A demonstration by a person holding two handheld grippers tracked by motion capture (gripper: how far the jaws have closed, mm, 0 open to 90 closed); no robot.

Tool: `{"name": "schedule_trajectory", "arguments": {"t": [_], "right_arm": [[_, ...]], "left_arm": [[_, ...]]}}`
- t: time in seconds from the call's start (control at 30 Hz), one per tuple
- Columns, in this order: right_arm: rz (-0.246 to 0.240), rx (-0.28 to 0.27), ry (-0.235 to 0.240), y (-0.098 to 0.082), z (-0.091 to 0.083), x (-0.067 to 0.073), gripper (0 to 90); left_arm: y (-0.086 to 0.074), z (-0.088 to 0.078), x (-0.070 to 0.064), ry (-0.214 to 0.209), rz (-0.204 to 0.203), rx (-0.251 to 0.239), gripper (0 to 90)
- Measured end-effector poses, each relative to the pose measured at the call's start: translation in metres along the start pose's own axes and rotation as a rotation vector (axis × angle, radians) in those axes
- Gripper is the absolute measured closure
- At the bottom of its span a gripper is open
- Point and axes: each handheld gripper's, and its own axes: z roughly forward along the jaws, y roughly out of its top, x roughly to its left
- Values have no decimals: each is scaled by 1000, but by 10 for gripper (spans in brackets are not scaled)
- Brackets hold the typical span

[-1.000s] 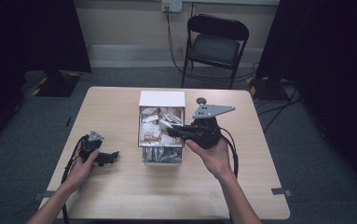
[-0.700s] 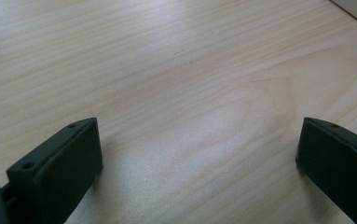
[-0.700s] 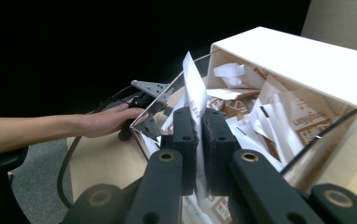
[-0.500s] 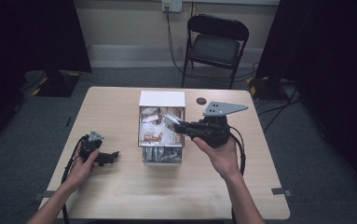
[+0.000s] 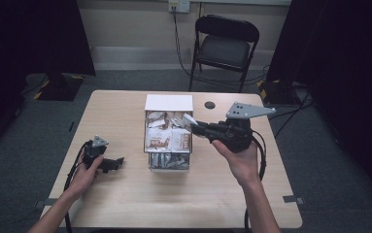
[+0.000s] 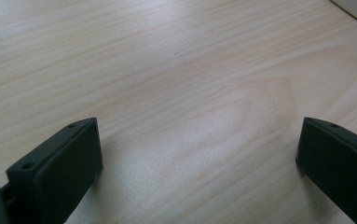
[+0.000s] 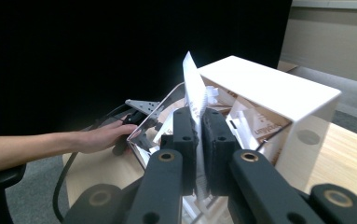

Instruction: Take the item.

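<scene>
A white box with a clear front stands mid-table, stuffed with several brown-and-white packets. My right gripper hovers at the box's right edge, pointing left, shut on a thin white packet lifted above the others. In the right gripper view the two black jaws pinch that packet edge-on, with the box just behind. My left gripper rests on the table left of the box; its jaws stand wide open over bare wood.
The wooden table has free room at the front and on both sides of the box. A small dark disc lies behind the box at the right. A black folding chair stands beyond the far edge.
My right gripper has drawn to the right and up, carrying the white packet from over the box's middle to its right edge. The left gripper has stayed put.
</scene>
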Motion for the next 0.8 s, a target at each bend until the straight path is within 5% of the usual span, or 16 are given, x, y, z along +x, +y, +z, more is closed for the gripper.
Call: {"name": "schedule_trajectory", "arguments": {"t": [0.47,0.8], "right_arm": [[1,-7,-53,-6,-27,-4,853],[17,15,-90,-19,-28,-12,853]], "left_arm": [[0,0,0,0,0,0,0],[0,0,0,2,0,-2,0]]}}
